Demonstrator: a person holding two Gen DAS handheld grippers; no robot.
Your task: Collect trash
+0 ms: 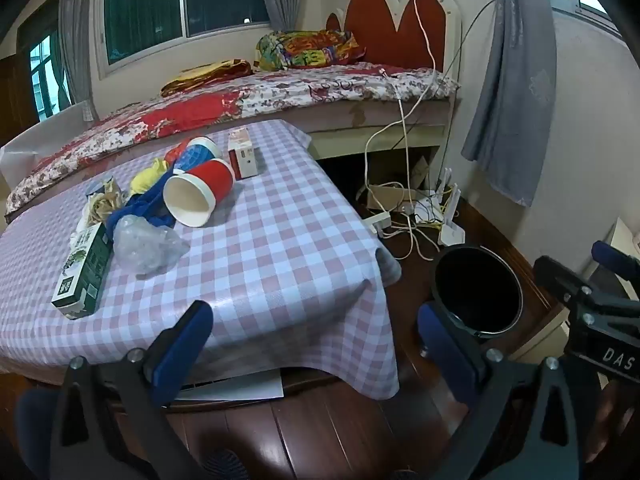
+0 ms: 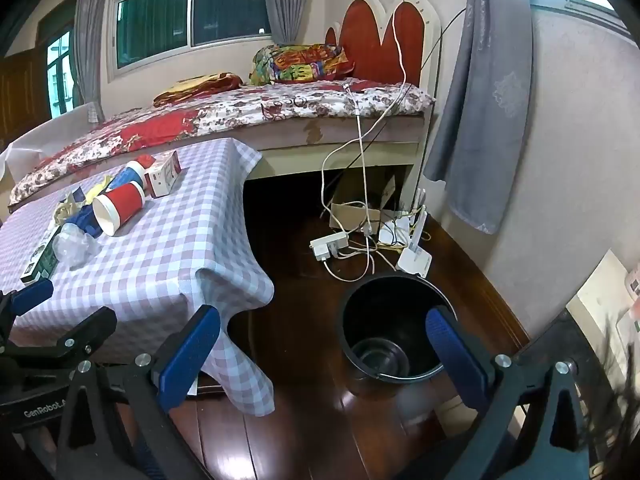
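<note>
With both grippers wide open and empty, the trash pile (image 1: 160,200) lies at ten o'clock of the left gripper (image 1: 316,344), nearer it than the right gripper (image 2: 324,348), whose view centres on the black bin (image 2: 396,328).

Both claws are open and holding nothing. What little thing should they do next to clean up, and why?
Probably reach the left claw toward the clear crumpled plastic on the checked table. It is the piece of trash nearest that claw, both claws are open and hold nothing, and the black bin on the floor looks empty. The right claw already hangs near the bin.
</note>
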